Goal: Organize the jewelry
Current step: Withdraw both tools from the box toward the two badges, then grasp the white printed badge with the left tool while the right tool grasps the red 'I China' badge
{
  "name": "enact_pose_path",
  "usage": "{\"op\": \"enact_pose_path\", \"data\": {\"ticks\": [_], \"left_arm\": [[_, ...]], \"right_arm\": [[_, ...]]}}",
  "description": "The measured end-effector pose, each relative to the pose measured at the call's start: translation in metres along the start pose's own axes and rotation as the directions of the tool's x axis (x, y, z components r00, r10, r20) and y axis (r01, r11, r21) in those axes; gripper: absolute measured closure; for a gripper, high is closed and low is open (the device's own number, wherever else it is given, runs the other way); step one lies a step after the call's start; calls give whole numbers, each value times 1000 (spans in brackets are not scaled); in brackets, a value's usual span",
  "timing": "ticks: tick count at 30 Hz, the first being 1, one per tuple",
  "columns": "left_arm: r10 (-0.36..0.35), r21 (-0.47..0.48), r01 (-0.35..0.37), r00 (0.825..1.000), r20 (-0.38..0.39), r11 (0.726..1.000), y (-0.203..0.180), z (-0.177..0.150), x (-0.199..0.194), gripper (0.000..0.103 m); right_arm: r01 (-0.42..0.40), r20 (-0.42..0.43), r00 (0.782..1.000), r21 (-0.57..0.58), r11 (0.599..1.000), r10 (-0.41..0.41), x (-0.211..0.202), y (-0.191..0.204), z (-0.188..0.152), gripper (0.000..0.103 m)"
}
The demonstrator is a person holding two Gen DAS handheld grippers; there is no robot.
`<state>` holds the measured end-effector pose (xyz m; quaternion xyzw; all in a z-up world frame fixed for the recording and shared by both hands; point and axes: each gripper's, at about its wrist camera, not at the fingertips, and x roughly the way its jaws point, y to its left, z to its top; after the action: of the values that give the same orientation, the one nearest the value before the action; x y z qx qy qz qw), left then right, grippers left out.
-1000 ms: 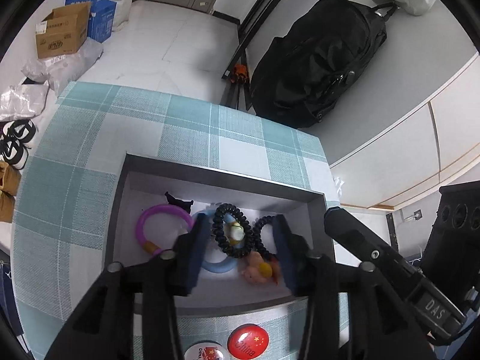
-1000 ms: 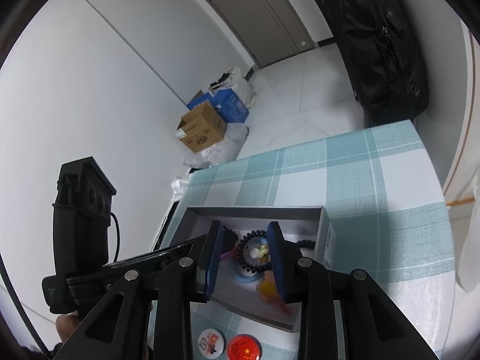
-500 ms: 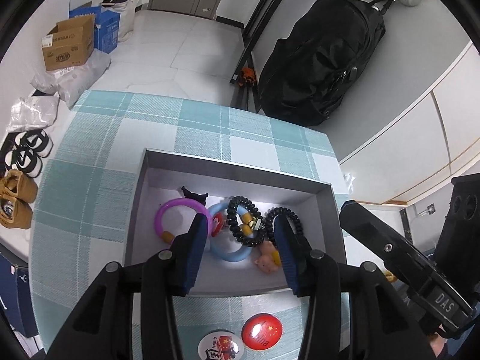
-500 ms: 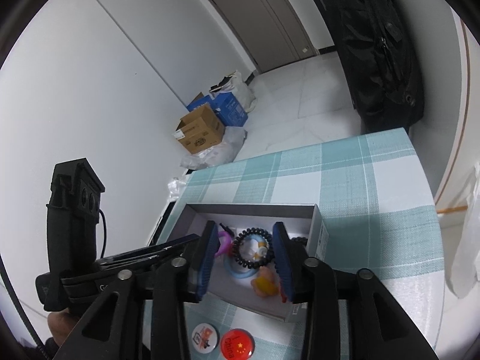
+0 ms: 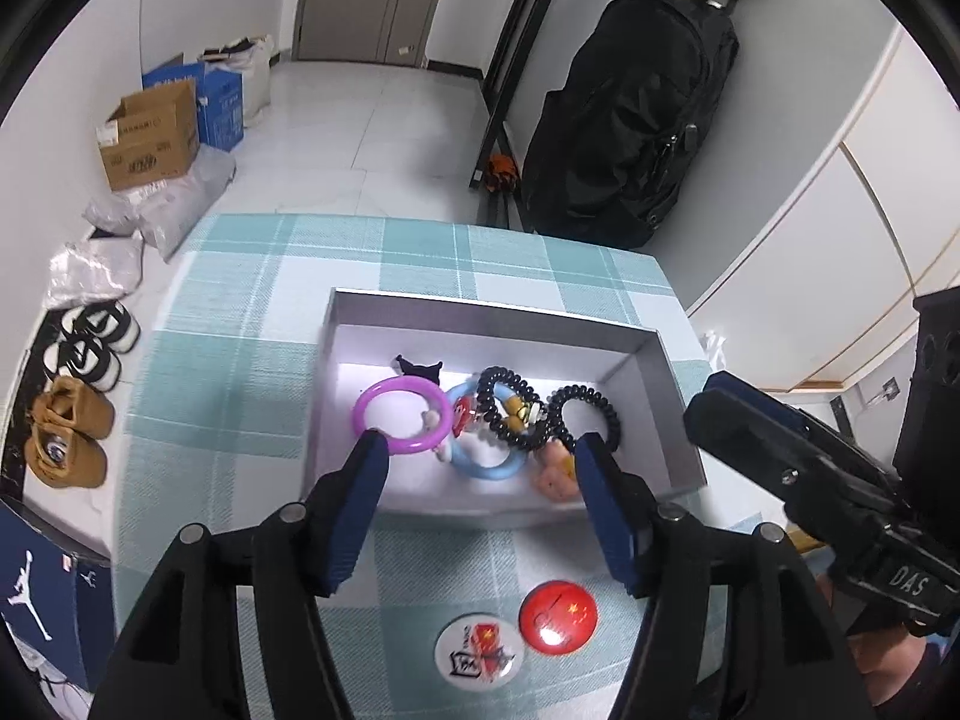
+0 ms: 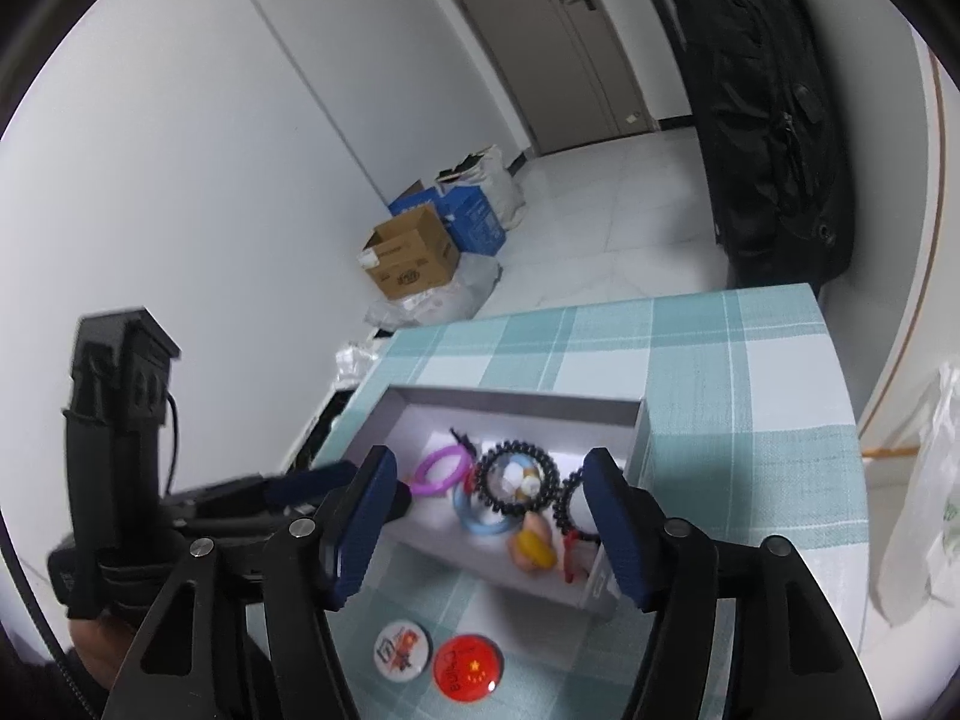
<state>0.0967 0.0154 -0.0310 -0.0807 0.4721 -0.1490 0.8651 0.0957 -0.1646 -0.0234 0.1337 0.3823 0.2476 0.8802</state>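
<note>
A grey open box (image 5: 492, 315) (image 6: 516, 399) sits on the checked tablecloth. Inside lie a purple ring (image 5: 403, 423) (image 6: 443, 469), a light blue ring (image 5: 486, 468), two black coil hair ties (image 5: 510, 408) (image 6: 519, 480) and a small pink and yellow figure (image 5: 555, 474) (image 6: 531, 546). My left gripper (image 5: 480, 450) hovers above the box's near edge, its jaws opening with nothing between them. My right gripper (image 6: 489, 468) also hangs over the near side of the box, jaws opening and holding nothing. A red badge (image 5: 558, 609) (image 6: 468, 669) and a white badge (image 5: 478, 648) (image 6: 402, 645) lie on the cloth in front of the box.
The table (image 5: 240, 360) ends at the right near white cabinets (image 5: 840, 228). On the floor beyond are a black bag (image 5: 630, 120), cardboard boxes (image 5: 150, 135), plastic packages and shoes (image 5: 90, 348). A plastic bag (image 6: 924, 498) hangs at the table's right.
Both grippers have pulled back and up from the box and their jaws have spread wider. The hair ties and rings stay lying in the box.
</note>
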Motion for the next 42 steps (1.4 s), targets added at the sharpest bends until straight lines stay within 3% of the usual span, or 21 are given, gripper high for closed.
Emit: {"op": "enact_pose_path", "data": {"ticks": [2,4,6,14,23,30,35,38,41,42], "left_arm": [[9,29,-9,1000,14,1000,-2,-5,-5,43],[17,37,-18,1000,21,999,-1,-10,-7,43],[29,34,-29,999,15,999,1,-15,-8,43],[63,60,-65,997,33,996,3,-31,-13,43],[7,76,-1,997,-76,997,-1,-60,-4,42],[84,147,-60,984,-157,987,-8,-74,19,43],[114,214,-82,983,-141,973,-17,-76,19,43],[160,297,-118,980,-121,948,-29,-81,20,43],[133,298,-90,983,-126,950,-31,-79,18,54],[126,301,-84,984,-125,950,-31,-79,17,66]], "right_arm": [[-2,-4,1000,-23,1000,2,-2,4,-5,34],[-16,-10,1000,-52,999,15,-3,7,-10,23],[-30,-14,999,-79,996,29,-3,10,-15,21],[-19,-18,1000,-120,993,17,-8,15,-29,20],[29,-52,998,-140,990,-37,-9,14,-44,18],[62,-65,995,-127,990,-70,-17,6,-50,16],[65,-55,996,-118,991,-72,-25,3,-51,16],[66,-54,996,-112,992,-73,-28,1,-51,16],[64,-53,996,-103,993,-70,-29,1,-51,16],[65,-54,996,-103,993,-71,-29,1,-51,16]]}}
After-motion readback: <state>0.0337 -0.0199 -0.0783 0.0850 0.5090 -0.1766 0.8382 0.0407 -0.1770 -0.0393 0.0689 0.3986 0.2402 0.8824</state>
